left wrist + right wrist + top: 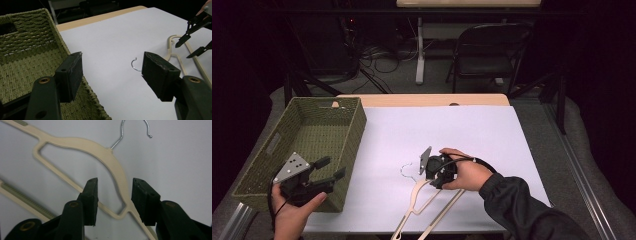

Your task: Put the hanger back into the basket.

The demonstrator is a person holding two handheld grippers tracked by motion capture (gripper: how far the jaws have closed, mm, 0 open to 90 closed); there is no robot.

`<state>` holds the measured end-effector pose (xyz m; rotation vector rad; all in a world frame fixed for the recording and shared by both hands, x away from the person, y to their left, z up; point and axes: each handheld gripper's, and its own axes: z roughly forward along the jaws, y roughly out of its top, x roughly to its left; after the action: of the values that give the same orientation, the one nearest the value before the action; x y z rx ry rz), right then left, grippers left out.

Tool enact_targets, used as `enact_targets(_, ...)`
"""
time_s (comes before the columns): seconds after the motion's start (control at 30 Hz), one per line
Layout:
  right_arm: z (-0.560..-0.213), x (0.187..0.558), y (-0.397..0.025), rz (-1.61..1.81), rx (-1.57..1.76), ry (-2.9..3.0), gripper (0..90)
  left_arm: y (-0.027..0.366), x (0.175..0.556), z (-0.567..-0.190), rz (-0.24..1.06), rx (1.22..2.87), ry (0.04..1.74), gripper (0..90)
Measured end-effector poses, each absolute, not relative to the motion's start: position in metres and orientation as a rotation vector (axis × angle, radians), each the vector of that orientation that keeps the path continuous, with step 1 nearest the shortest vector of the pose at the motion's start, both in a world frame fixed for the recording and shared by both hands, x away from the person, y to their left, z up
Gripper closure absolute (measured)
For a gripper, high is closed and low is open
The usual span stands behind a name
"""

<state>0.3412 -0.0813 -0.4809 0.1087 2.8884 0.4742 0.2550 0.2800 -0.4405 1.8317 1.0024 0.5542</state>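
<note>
A cream plastic hanger with a metal hook lies flat on the white table cover, near the front edge. My right gripper hovers just over its top, open. In the right gripper view the jaws straddle the hanger's curved shoulder below the hook; I cannot tell whether they touch it. My left gripper is open and empty above the near right corner of a green woven basket. The left gripper view looks across to the hook, the hanger and the right gripper.
The basket fills the table's left side and looks empty inside. The white cover runs over most of the table, with a wooden strip at the back. A folding chair and cables stand beyond the table.
</note>
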Motion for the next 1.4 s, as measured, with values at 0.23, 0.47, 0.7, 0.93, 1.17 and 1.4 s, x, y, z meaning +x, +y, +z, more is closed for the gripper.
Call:
enact_targets(0.23,-0.484,0.346,-0.081,0.436,0.109,2.889,57.9,0.28,0.255,-0.44,0.555,1.832,1.003,33.2)
enact_targets(0.47,-0.493,0.346,-0.077,0.393,0.018,2.933,56.2,0.279,0.255,-0.441,0.553,1.835,1.004,33.2)
enact_targets(0.7,-0.502,0.34,-0.073,0.349,-0.053,3.001,55.6,0.278,0.255,-0.442,0.551,1.842,0.999,33.2)
enact_targets(0.93,-0.505,0.338,-0.073,0.334,-0.082,3.017,55.2,0.278,0.255,-0.442,0.55,1.84,1.002,33.2)
enact_targets(1.17,-0.509,0.336,-0.074,0.35,-0.073,3.03,55.3,0.279,0.255,-0.442,0.552,1.839,1.003,33.2)
enact_targets(1.4,-0.516,0.334,-0.075,0.32,-0.091,3.046,55.4,0.278,0.256,-0.442,0.549,1.839,1.003,33.2)
